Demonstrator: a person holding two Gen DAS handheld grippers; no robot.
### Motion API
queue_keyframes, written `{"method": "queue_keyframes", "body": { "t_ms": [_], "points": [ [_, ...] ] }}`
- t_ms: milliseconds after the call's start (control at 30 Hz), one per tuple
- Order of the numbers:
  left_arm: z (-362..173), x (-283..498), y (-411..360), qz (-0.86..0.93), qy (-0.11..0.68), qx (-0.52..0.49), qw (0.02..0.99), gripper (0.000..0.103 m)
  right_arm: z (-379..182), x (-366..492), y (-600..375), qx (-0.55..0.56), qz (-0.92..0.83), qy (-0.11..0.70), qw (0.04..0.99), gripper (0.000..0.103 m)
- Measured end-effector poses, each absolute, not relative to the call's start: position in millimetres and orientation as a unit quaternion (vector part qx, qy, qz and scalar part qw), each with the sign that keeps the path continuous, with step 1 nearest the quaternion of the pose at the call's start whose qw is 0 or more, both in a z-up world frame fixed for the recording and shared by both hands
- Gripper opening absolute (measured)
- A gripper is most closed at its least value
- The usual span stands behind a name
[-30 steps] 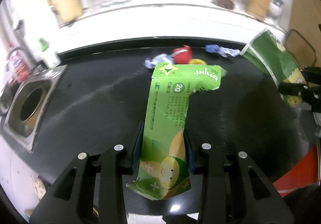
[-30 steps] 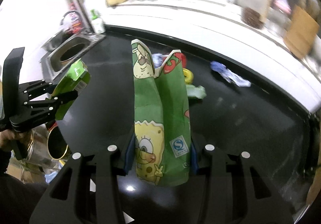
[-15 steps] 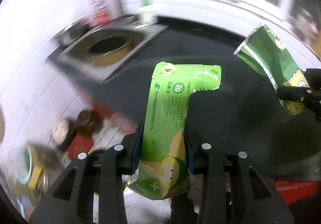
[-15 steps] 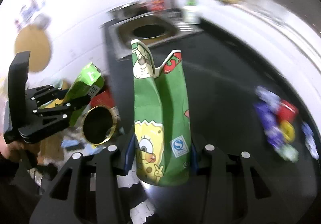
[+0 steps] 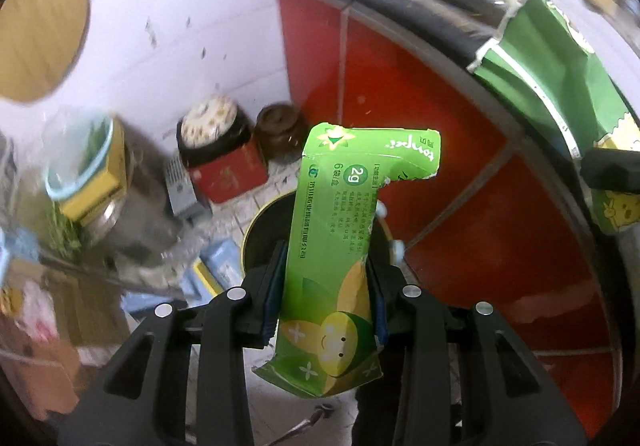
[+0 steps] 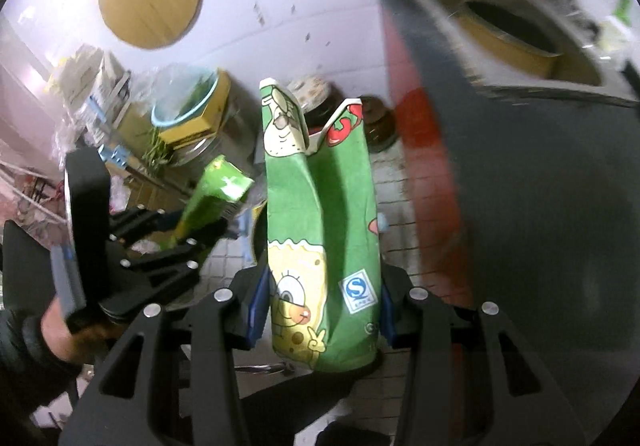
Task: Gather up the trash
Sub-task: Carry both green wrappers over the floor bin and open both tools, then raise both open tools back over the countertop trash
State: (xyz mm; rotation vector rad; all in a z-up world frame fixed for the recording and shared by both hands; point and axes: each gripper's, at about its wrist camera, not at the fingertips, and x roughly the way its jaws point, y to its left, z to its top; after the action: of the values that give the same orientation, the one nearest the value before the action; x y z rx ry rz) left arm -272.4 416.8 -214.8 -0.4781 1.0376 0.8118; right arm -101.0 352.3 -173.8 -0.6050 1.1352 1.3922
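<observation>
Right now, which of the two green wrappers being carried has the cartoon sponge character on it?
The snack bag clamped in the right gripper: a yellow sponge face near its bottom. The torn box in the left gripper shows a round smiling green-and-yellow face instead.

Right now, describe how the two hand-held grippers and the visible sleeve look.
Both are matte black. The left hand-held gripper and right hand-held gripper each have two flat slotted fingers with silver round screws and blue pads at the inner faces. Seen from the right wrist view, the left one has a thick black handle; the sleeve beside it is dark.
</observation>
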Motion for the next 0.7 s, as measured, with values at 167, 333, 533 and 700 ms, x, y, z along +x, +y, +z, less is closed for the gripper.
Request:
{"method": "queue_keyframes", "body": {
  "t_ms": [167, 333, 533, 700],
  "points": [
    [-270.4, -282.8, 450.8, 0.376, 0.485, -0.259, 0.746, 0.036, -225.8, -122.5, 403.7, -0.276, 0.592, 0.519, 0.552, 0.044],
    [-295.4, -285.0, 465.9, 0.369, 0.483, -0.268, 0.747, 0.044, -259.5, -130.3, 438.8, -0.296, 0.584, 0.530, 0.539, 0.044],
    [-310.1, -285.7, 474.3, 0.374, 0.489, -0.262, 0.743, 0.085, -276.2, -134.8, 459.7, -0.307, 0.576, 0.538, 0.534, 0.080],
    [-305.3, -293.7, 471.2, 0.367, 0.488, -0.266, 0.747, 0.085, -268.2, -130.6, 453.0, -0.306, 0.575, 0.539, 0.534, 0.080]
  ]
}}
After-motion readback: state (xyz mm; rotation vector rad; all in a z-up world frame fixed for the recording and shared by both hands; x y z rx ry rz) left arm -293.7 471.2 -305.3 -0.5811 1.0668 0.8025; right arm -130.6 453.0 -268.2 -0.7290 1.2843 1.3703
